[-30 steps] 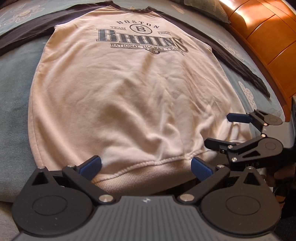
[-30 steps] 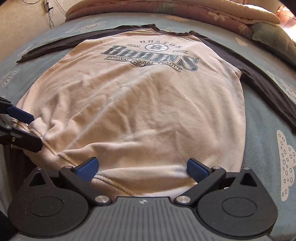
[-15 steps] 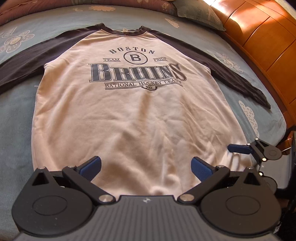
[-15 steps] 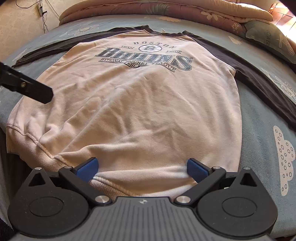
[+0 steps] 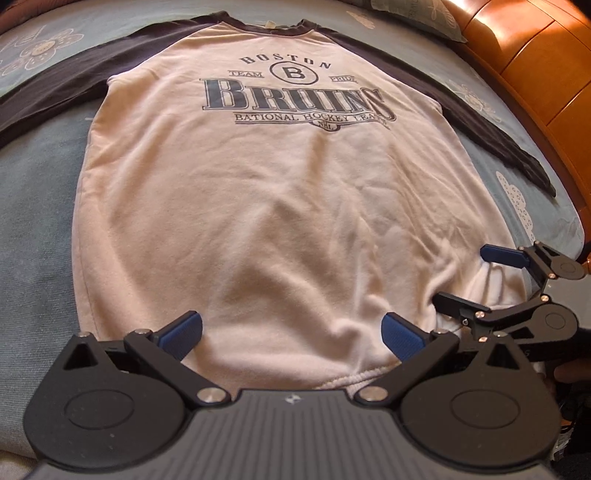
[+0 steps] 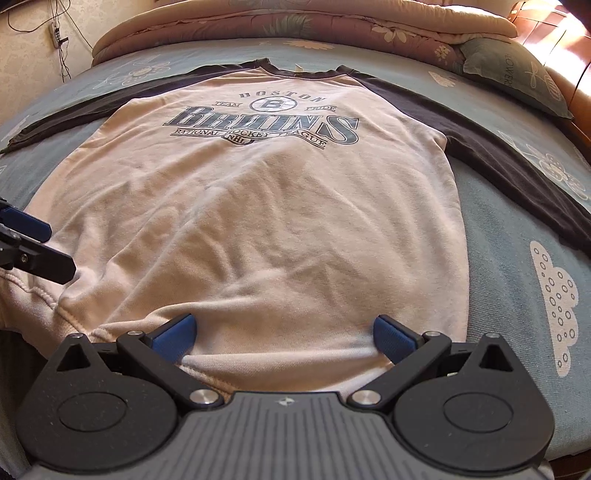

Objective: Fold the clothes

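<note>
On the bed (image 6: 517, 258) our sweatshirt (image 6: 258, 221) lies flat, print up, sleeves spread, no fold showing. Our left hand-held gripper (image 5: 291, 332) and right hand-held gripper (image 6: 282, 330) both gape wide at its hem; the whole fold remains.

The sweatshirt (image 5: 280, 206) carries a dark chest print. Just below the collar (image 5: 273, 27) runs an arched "BOSTON", and under that arch sits a circle holding the letter "B". Left of the circle stands "TEAM" and right of it "PRIDE". Beneath the circle comes the large word "BRUINS", then a thinner line that reads "NATIONAL HOCKEY LEAGUE", with a small "NHL" under its middle. Right of the collar in the right wrist view, a pillow (image 6: 517, 77) shows lettering that seems to read "FLOWERS".
</note>
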A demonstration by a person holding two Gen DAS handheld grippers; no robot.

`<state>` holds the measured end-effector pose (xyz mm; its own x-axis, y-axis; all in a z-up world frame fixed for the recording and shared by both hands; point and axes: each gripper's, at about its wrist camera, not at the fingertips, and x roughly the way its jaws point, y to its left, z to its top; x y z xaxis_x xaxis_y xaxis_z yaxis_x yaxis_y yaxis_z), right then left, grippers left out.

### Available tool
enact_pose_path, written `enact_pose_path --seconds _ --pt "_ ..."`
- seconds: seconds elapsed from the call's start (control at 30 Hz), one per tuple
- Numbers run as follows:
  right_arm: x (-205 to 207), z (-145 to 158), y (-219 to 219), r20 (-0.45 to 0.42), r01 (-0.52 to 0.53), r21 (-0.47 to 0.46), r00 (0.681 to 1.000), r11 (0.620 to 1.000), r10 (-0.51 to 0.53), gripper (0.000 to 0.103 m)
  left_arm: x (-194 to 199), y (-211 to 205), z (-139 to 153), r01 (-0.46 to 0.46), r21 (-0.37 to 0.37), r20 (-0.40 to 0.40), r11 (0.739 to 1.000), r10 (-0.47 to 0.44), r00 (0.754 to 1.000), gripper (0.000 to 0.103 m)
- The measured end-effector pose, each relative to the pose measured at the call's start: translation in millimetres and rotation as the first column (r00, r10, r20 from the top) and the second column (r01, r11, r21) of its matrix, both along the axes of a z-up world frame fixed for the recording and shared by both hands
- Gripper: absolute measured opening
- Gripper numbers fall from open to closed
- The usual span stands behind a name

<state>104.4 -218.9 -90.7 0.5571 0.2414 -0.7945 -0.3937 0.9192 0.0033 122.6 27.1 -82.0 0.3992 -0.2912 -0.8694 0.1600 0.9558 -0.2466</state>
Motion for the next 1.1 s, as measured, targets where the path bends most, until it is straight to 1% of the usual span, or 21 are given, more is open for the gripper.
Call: enact_pose_path --seconds 0.2,0.27,0.3,0.37,0.43,0.57,0.63,0.67,0.73,0.83,0.9,1.0,1.07,1.1 --pt "0 -1 2 0.004 0.027 0.004 1.0 1.0 -0.027 0.103 19 -12 8 0.012 -0.022 0.007 1.0 -0.012 1.0 0.102" --pt "0 -1 3 0.004 0.042 0.004 0.999 0.999 -0.042 0.103 22 -16 -2 0.01 -0.032 -0.026 0.999 -0.011 1.0 0.102" --pt "0 -1 3 0.005 0.045 0.003 0.999 0.999 -0.045 0.103 20 -19 -6 0.014 -0.025 -0.025 1.0 -0.015 1.0 0.102" --pt "0 -1 3 0.01 0.045 0.002 0.999 0.999 -0.045 0.103 15 -24 -7 0.04 0.008 0.01 0.999 -0.04 0.999 0.102" --pt "-2 -1 3 0.018 0.041 0.005 0.999 0.999 -0.041 0.103 13 -24 -6 0.048 0.014 0.012 0.999 -0.048 0.999 0.102" --pt "1 1 1 0.003 0.022 0.005 1.0 1.0 -0.022 0.103 15 -14 -1 0.001 -0.025 -0.016 1.0 -0.001 1.0 0.102" --pt "4 6 -4 -0.019 0.016 0.012 1.0 1.0 -0.016 0.103 15 -11 6 -0.014 -0.021 -0.004 1.0 0.014 1.0 0.102" --pt "7 9 -10 -0.018 0.029 0.014 0.999 0.999 -0.029 0.103 15 -11 10 -0.02 -0.016 0.008 1.0 0.02 1.0 0.102" --pt "15 18 -30 -0.003 0.07 0.024 0.998 0.997 -0.07 0.103 16 -10 19 -0.037 -0.01 0.029 0.999 0.037 0.999 0.102" --pt "36 36 -75 0.023 0.14 0.06 0.99 0.988 -0.141 0.103 21 -8 29 -0.072 -0.014 0.051 0.997 0.073 0.996 0.102" --pt "56 48 -113 0.043 0.202 0.076 0.978 0.976 -0.206 0.103 27 -10 32 -0.089 -0.016 0.059 0.996 0.09 0.994 0.102" --pt "97 64 -188 0.06 0.337 0.134 0.936 0.932 -0.347 0.103 37 -14 33 -0.106 -0.02 0.062 0.994 0.107 0.992 0.102" --pt "125 75 -239 0.063 0.423 0.18 0.896 0.888 -0.44 0.103 43 -18 33 -0.115 -0.022 0.062 0.993 0.116 0.991 0.102" --pt "140 79 -265 0.05 0.472 0.205 0.87 0.858 -0.49 0.103 47 -21 33 -0.114 -0.021 0.061 0.993 0.115 0.991 0.102"
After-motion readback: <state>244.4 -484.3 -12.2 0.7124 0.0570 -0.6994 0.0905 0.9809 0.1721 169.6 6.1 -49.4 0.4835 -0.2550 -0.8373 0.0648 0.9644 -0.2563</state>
